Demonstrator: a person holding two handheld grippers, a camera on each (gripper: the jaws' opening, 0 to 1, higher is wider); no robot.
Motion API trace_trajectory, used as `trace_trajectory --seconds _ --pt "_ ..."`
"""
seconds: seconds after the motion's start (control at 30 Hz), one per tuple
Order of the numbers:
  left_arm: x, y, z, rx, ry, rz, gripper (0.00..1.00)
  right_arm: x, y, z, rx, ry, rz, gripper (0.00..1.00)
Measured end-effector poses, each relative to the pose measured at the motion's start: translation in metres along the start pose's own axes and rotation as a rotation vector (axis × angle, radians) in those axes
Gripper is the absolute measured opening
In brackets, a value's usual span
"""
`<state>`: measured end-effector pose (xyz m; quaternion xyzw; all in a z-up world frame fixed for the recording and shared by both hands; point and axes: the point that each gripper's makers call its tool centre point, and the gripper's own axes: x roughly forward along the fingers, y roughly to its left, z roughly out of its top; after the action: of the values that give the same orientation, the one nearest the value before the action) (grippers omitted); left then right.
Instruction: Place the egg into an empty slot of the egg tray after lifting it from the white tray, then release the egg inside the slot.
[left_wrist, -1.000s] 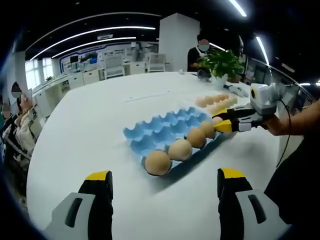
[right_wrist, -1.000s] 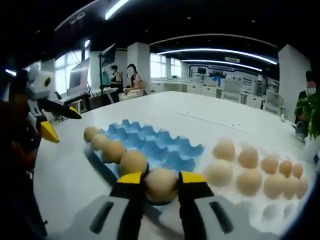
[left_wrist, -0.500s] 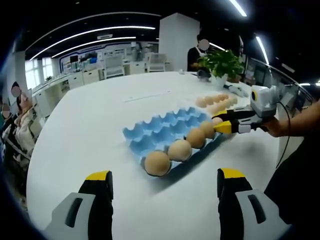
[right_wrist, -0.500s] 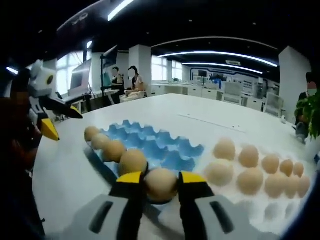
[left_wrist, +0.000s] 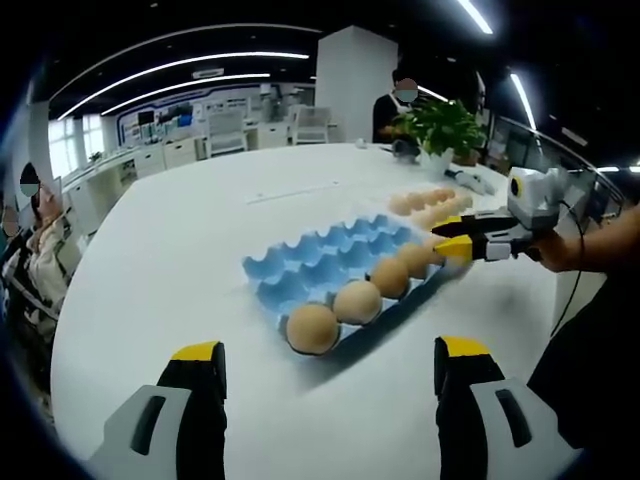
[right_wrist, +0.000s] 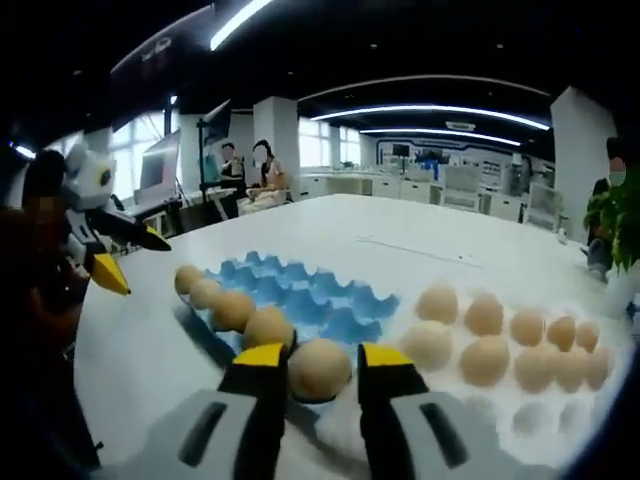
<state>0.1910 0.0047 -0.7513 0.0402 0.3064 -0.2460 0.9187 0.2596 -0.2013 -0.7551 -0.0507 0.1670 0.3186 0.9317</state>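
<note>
White round table (left_wrist: 180, 260), blue egg tray (right_wrist: 300, 297), right claw (right_wrist: 318, 362) pinching egg (right_wrist: 319, 369), left claw (left_wrist: 325, 362) spread.

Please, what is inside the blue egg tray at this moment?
In the blue egg tray, four eggs fill one edge row; the other visible slots look empty. The right gripper holds a fifth egg at that row's end, and it covers the slot beneath.
</note>
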Motion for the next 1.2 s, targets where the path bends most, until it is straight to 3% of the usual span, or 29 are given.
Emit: trace_trajectory --seconds 0.07,0.13,0.2,0.37,0.5,0.6,0.7,0.73,0.77,0.83,1.07,1.2 --pt "0.000 0.001 0.000 0.001 -0.001 -0.001 0.85 -0.004 -0.020 0.007 0.001 -0.017 -0.090 0.26" --pt "0.000 0.001 0.000 -0.002 -0.001 0.000 0.85 -0.006 -0.032 0.015 0.028 -0.049 -0.135 0.26" --pt "0.000 0.002 0.000 -0.004 0.000 0.001 0.86 -0.006 -0.052 0.010 0.055 -0.012 -0.199 0.28" --pt "0.000 0.003 0.001 -0.002 -0.003 0.001 0.85 0.003 -0.070 0.007 0.023 0.010 -0.245 0.30" --pt "0.000 0.004 0.001 -0.006 -0.004 0.006 0.85 0.011 -0.074 0.008 0.024 0.021 -0.244 0.33" --pt "0.000 0.005 -0.001 -0.008 0.002 0.008 0.86 0.018 -0.071 -0.001 0.024 0.073 -0.227 0.32" --pt "0.000 0.005 -0.001 -0.010 0.001 0.008 0.85 0.021 -0.071 -0.011 -0.021 0.130 -0.230 0.27" --pt "0.000 0.005 -0.001 -0.011 0.002 0.008 0.85 0.023 -0.070 -0.010 -0.021 0.112 -0.224 0.26" --pt "0.000 0.006 -0.001 -0.009 0.003 0.009 0.85 0.024 -0.068 -0.016 -0.031 0.147 -0.213 0.26" --pt "0.000 0.007 -0.002 -0.011 0.005 0.011 0.86 0.024 -0.070 -0.015 -0.114 0.156 -0.221 0.26" --pt "0.001 0.010 -0.003 -0.016 0.009 0.017 0.86 0.022 -0.071 -0.013 -0.066 0.135 -0.208 0.24" --pt "0.001 0.010 -0.002 -0.013 0.008 0.019 0.86 0.019 -0.074 -0.001 -0.020 0.094 -0.219 0.24"
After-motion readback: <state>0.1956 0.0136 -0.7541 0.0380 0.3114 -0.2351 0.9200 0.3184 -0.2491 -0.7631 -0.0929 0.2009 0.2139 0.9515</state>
